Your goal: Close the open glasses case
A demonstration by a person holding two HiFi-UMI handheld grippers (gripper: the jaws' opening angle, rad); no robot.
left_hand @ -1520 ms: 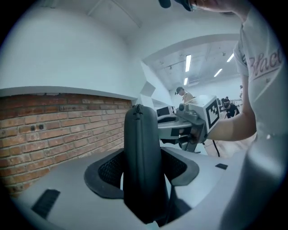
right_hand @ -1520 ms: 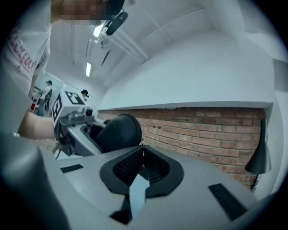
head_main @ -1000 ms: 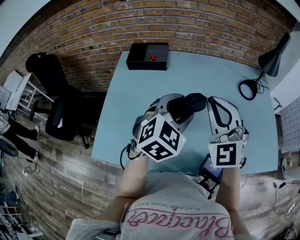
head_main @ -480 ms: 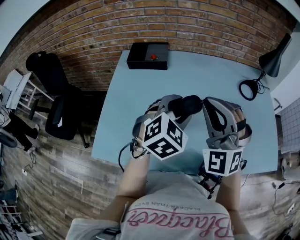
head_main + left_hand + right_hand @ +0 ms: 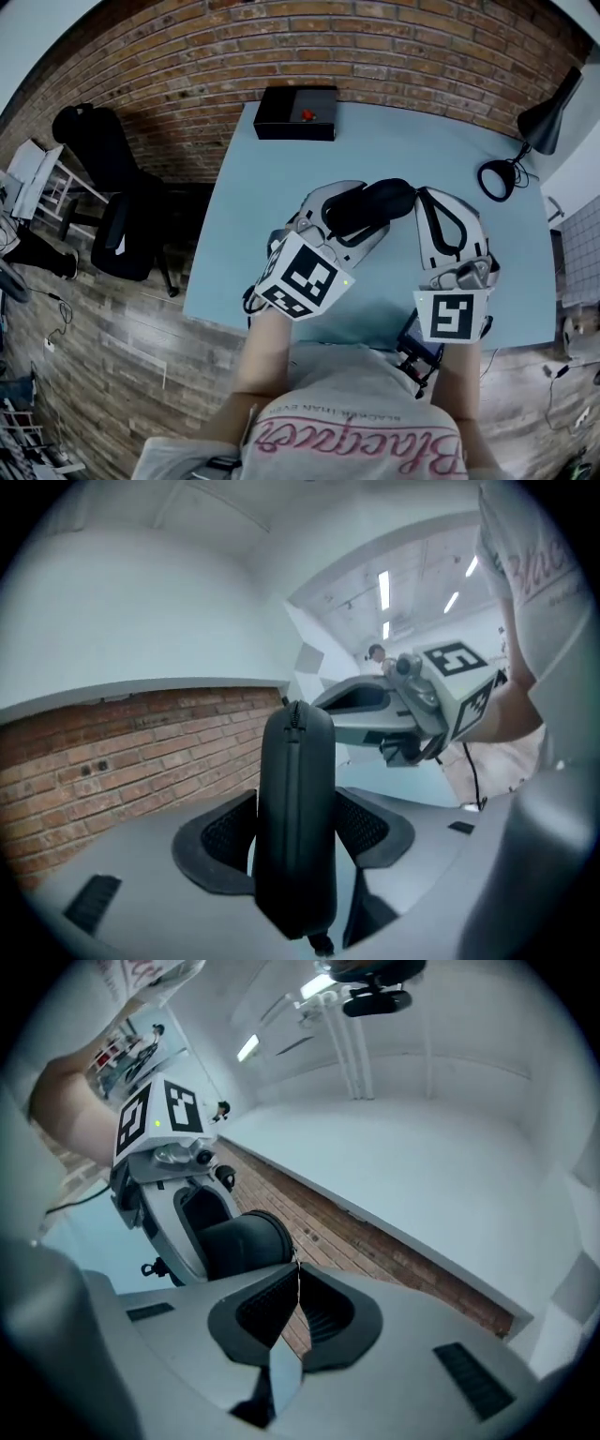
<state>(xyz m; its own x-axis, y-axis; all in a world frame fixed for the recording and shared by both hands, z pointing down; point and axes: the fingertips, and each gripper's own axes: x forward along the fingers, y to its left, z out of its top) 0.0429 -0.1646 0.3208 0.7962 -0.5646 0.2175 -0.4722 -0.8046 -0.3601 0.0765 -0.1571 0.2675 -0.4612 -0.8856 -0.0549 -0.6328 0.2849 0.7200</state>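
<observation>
A black zip-up glasses case (image 5: 373,201) hangs above the light blue table (image 5: 251,246), with my left gripper (image 5: 349,214) shut on it. In the left gripper view the case (image 5: 296,799) stands upright between the pads, zip seam facing me, lid down. My right gripper (image 5: 418,202) sits at the case's right end. Its jaws have just been closing and now meet; a thin zipper pull (image 5: 297,1274) from the end of the case (image 5: 242,1241) seems pinched between the tips of the right gripper (image 5: 296,1288).
A black box with a red button (image 5: 295,112) stands at the table's far edge. A black desk lamp (image 5: 548,117) and its ring-shaped base (image 5: 497,176) are at the far right. A black office chair (image 5: 122,225) stands left of the table. A dark device (image 5: 419,342) lies at the near edge.
My left gripper has tilted and lifted the case, which now lies longer across the view. The right gripper leaned in half a second ago and has returned near its earlier pose.
</observation>
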